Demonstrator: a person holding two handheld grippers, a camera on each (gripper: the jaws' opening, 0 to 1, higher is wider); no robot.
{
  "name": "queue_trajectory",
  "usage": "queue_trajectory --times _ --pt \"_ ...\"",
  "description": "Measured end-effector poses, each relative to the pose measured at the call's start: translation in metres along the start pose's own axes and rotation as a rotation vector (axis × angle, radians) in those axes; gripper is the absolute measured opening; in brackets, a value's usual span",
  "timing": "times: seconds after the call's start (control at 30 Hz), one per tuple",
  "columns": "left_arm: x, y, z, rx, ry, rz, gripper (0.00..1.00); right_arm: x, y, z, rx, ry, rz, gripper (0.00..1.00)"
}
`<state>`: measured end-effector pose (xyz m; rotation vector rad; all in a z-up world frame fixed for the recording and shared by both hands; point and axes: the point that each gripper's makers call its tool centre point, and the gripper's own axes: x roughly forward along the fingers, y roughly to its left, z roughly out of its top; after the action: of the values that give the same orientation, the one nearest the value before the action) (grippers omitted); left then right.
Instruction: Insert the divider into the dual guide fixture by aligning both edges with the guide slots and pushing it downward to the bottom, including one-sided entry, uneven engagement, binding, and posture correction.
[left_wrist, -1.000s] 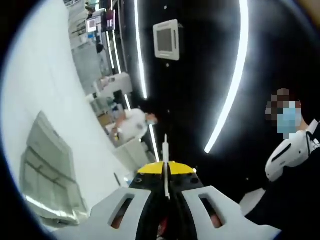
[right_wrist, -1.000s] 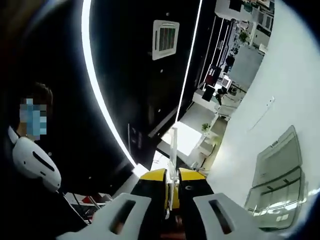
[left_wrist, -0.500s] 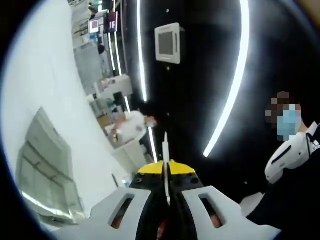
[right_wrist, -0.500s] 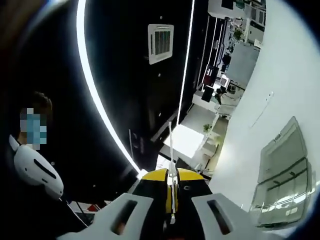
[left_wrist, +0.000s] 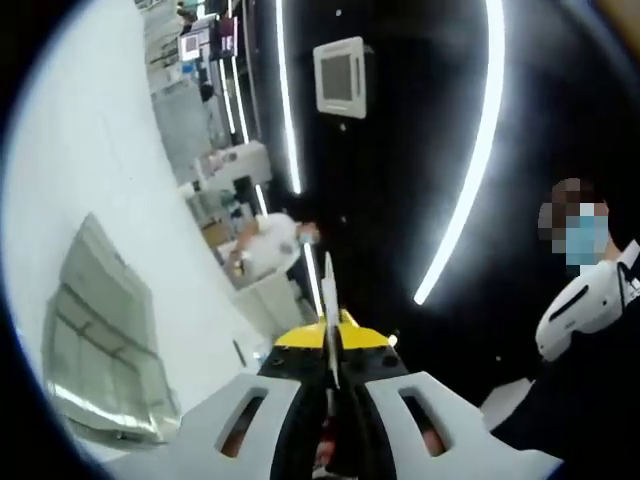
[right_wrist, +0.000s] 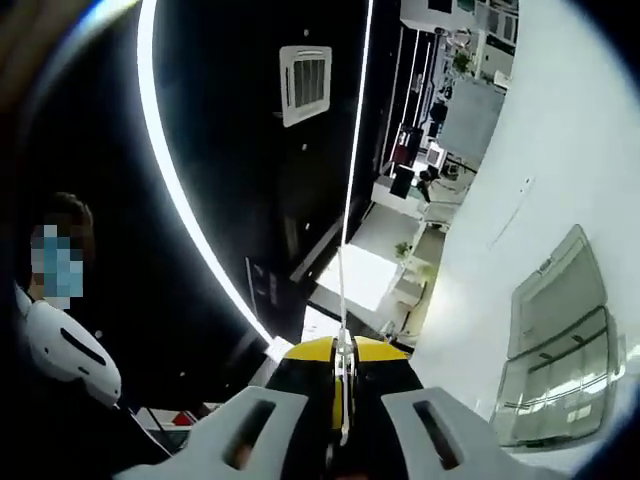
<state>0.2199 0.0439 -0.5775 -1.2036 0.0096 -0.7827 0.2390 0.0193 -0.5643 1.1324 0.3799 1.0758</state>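
In the left gripper view my left gripper (left_wrist: 329, 350) points up toward the ceiling, its yellow-tipped jaws shut on the divider (left_wrist: 327, 300), a thin white plate seen edge-on that rises from between them. The right gripper view is much the same: my right gripper (right_wrist: 342, 360) is shut on a thin white edge of the divider (right_wrist: 341, 300), which stands straight up from the jaws. The guide fixture is out of sight.
Overhead is a black ceiling with bright light strips (left_wrist: 470, 170) and a square air vent (left_wrist: 340, 78) (right_wrist: 305, 82). A white wall (left_wrist: 90, 200) with a glass panel flanks each view. A masked person (left_wrist: 590, 300) stands close by; another in white (left_wrist: 265, 245) is far off.
Both views have shifted slightly, so the hands have tilted a little. The thin plate stays clamped in each pair of jaws.
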Motion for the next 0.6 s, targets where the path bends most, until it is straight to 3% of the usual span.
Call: queue_trajectory --times 0.33,0.6 --pt "-0.001 -0.003 0.001 0.022 0.024 -0.012 0.03 -0.001 0.009 -0.001 -0.071 -0.011 0.0 0.0" --pt "-0.009 0.0 0.002 0.054 0.027 0.018 0.1 -0.002 -0.004 0.005 -0.097 0.02 -0.094 0.0"
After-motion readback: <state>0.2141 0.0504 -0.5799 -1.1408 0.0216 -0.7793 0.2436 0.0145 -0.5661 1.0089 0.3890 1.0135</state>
